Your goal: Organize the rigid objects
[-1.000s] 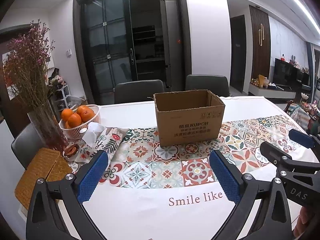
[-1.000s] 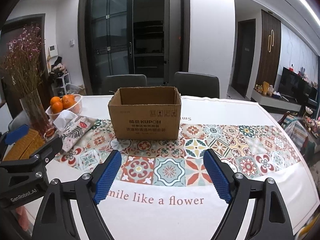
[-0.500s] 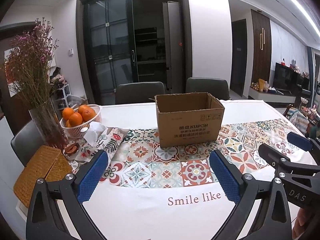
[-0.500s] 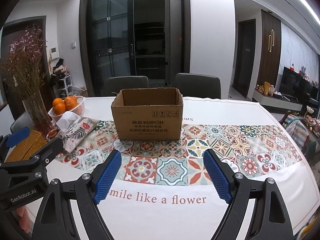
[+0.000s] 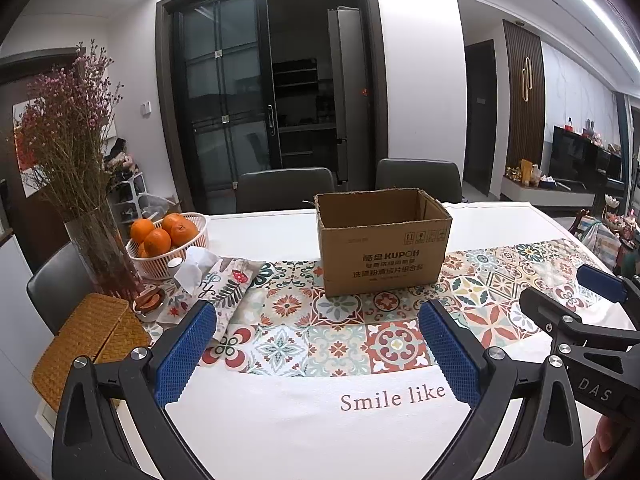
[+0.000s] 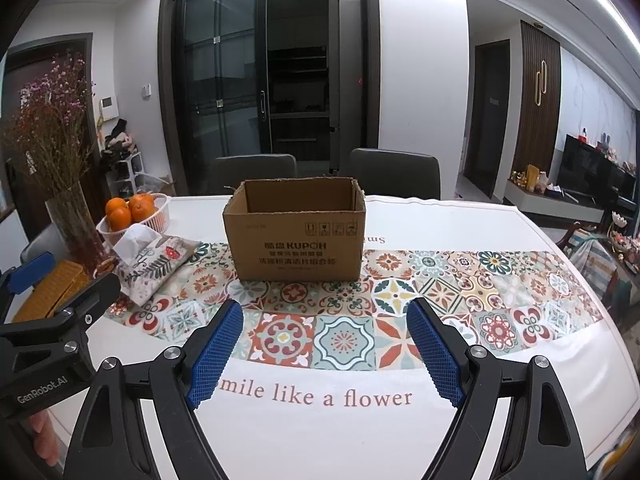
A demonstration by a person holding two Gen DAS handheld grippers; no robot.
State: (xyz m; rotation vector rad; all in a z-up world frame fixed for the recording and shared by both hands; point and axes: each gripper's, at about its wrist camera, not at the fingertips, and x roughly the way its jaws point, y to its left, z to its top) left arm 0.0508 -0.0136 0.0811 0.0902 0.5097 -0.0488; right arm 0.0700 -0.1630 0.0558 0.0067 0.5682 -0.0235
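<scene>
An open brown cardboard box [image 5: 383, 242] [image 6: 297, 230] stands upright on the patterned runner in the middle of the table; its inside is hidden from here. My left gripper [image 5: 318, 354] hovers open near the front edge, well short of the box, with nothing between its blue pads. My right gripper [image 6: 325, 354] is open too and holds nothing, level with the left one. Each gripper shows at the edge of the other's view: the right gripper [image 5: 592, 312] and the left gripper [image 6: 52, 300].
At the left stand a white basket of oranges [image 5: 168, 236] [image 6: 134, 210], a fabric tissue pouch [image 5: 212, 276] [image 6: 154, 258], a vase of dried flowers [image 5: 100, 248], a small dish [image 5: 149, 300] and woven mats [image 5: 86, 344]. Two grey chairs [image 5: 286, 188] stand behind the table [image 6: 460, 420].
Both views have tilted or risen slightly, so the box sits a little lower in frame. The jaws of both grippers stay equally wide.
</scene>
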